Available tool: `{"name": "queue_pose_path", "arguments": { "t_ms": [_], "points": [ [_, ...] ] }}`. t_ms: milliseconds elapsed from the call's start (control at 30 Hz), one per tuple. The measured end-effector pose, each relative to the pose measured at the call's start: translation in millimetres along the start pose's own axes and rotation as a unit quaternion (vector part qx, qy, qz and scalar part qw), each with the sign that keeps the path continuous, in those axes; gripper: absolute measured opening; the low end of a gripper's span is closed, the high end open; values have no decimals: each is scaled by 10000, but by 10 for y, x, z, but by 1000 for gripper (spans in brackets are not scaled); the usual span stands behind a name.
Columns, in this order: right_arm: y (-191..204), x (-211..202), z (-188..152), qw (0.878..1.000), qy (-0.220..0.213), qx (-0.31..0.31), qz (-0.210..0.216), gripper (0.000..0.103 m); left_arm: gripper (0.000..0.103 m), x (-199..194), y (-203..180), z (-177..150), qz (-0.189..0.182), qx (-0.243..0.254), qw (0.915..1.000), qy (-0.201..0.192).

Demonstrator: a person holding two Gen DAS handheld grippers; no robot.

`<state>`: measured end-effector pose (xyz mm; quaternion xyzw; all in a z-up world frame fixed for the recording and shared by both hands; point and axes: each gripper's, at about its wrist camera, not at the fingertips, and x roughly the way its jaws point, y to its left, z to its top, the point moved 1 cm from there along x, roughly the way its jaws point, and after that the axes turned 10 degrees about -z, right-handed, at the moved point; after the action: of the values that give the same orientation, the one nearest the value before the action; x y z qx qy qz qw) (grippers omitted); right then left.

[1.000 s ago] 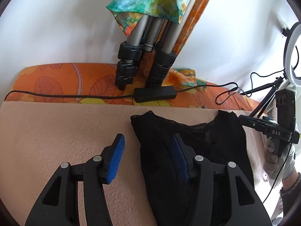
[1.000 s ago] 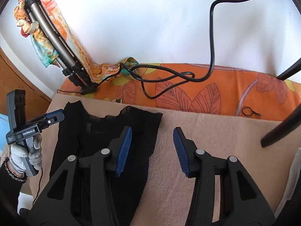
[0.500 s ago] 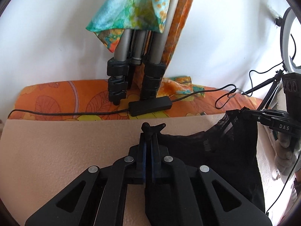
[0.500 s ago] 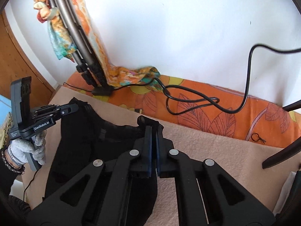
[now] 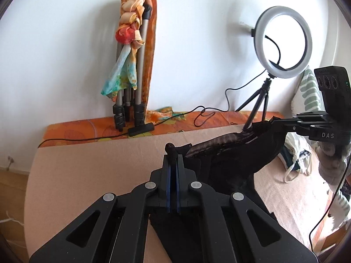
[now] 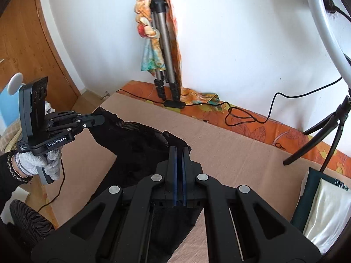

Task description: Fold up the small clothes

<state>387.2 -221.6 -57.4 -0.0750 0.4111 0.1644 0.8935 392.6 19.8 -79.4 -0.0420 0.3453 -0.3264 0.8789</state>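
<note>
Left wrist view: the beige blanket (image 5: 87, 175) carries the hem of the black garment (image 5: 230, 171), lifted by its two top corners. The left gripper (image 5: 172, 153) and right gripper (image 6: 179, 151) are each clamped fully onto a corner. Keep both level and the edge taut, I'd say, before laying it over.
</note>
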Motion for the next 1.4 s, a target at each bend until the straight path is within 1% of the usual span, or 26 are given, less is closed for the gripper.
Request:
{"name": "queue_pose_path", "arguments": {
  "t_ms": [133, 233, 300, 400, 433, 533, 600, 633, 700, 767, 833, 867, 900, 933, 1000, 1033, 1067, 1100, 1133, 1167, 1200, 1233, 1267, 1300, 1333, 1400],
  "points": [
    [278, -368, -348, 9998, -21, -178, -48, 4, 2, -353, -343, -284, -95, 233, 9997, -48],
    [476, -497, -720, 9997, -10, -206, -101, 4, 2, -477, -575, -564, -86, 505, 9987, -17],
    [609, -545, -1005, 9994, 18, -302, -183, 4, 2, -528, -676, -775, -156, 555, 9983, 69],
    [780, -519, -1449, 9982, 133, -482, -327, 4, 2, -564, -863, -1161, -161, 845, 9960, 249],
    [817, -496, -1597, 9982, 219, -473, -298, 4, 2, -561, -897, -1274, -202, 890, 9953, 335],
    [889, -515, -1869, 9976, 158, -521, -418, 4, 2, -572, -887, -1496, -198, 775, 9959, 421],
    [850, -542, -1974, 9986, 116, -314, -402, 4, 2, -622, -879, -1588, -215, 675, 9968, 381],
    [828, -561, -2020, 9988, 78, -272, -404, 4, 2, -639, -897, -1637, -243, 708, 9964, 392],
    [807, -625, -2086, 9985, -31, -238, -483, 4, 2, -668, -957, -1731, -127, 942, 9946, 416],
    [768, -650, -2135, 9986, -64, -117, -521, 4, 2, -711, -962, -1800, -145, 901, 9948, 446],
    [770, -677, -2215, 9985, -70, -181, -514, 4, 4, -721, -992, -1874, -18, 1044, 9926, 616],
    [775, -686, -2250, 9978, -72, -247, -617, 4, 7, -708, -1010, -1915, 50, 1224, 9895, 772],
    [775, -686, -2291, 9973, 10, -295, -677, 5, 8, -716, -1015, -1955, 268, 1396, 9865, 816],
    [778, -696, -2338, 9972, 104, -336, -655, 5, 8, -751, -1004, -1988, 339, 1461, 9853, 817],
    [781, -777, -2403, 9962, 82, -390, -770, 8, 8, -842, -967, -2035, 131, 1346, 9867, 904],
    [776, -833, -2427, 9971, 106, -388, -643, 9, 8, -891, -960, -2056, 164, 1351, 9865, 912],
    [774, -910, -2441, 9976, 28, -384, -584, 10, 8, -961, -951, -2060, 181, 1317, 9873, 871],
    [781, -979, -2444, 9974, -66, -383, -609, 11, 8, -1042, -946, -2052, 50, 1229, 9892, 801],
    [780, -1036, -2432, 9978, -149, -347, -536, 15, 8, -1107, -951, -2034, 1, 1190, 9902, 730],
    [787, -1075, -2411, 9983, -228, -289, -450, 21, 8, -1152, -960, -2006, 44, 1191, 9908, 636],
    [803, -1096, -2387, 9985, -302, -256, -379, 25, 11, -1180, -963, -1977, 18, 1151, 9916, 590],
    [834, -1093, -2367, 9985, -349, -274, -310, 32, 11, -1194, -961, -1958, -70, 1115, 9922, 557],
    [881, -1067, -2356, 9984, -347, -343, -280, 36, 11, -1192, -954, -1954, -74, 1108, 9924, 527],
    [936, -1012, -2354, 9983, -298, -415, -291, 36, 11, -1163, -915, -1952, -71, 1005, 9933, 574],
    [989, -956, -2365, 9981, -266, -486, -271, 36, 11, -1120, -866, -1949, -160, 838, 9942, 652],
    [1098, -817, -2393, 9973, -130, -659, -289, 36, 11, -1053, -810, -1943, -76, 627, 9963, 581]
  ]
}}
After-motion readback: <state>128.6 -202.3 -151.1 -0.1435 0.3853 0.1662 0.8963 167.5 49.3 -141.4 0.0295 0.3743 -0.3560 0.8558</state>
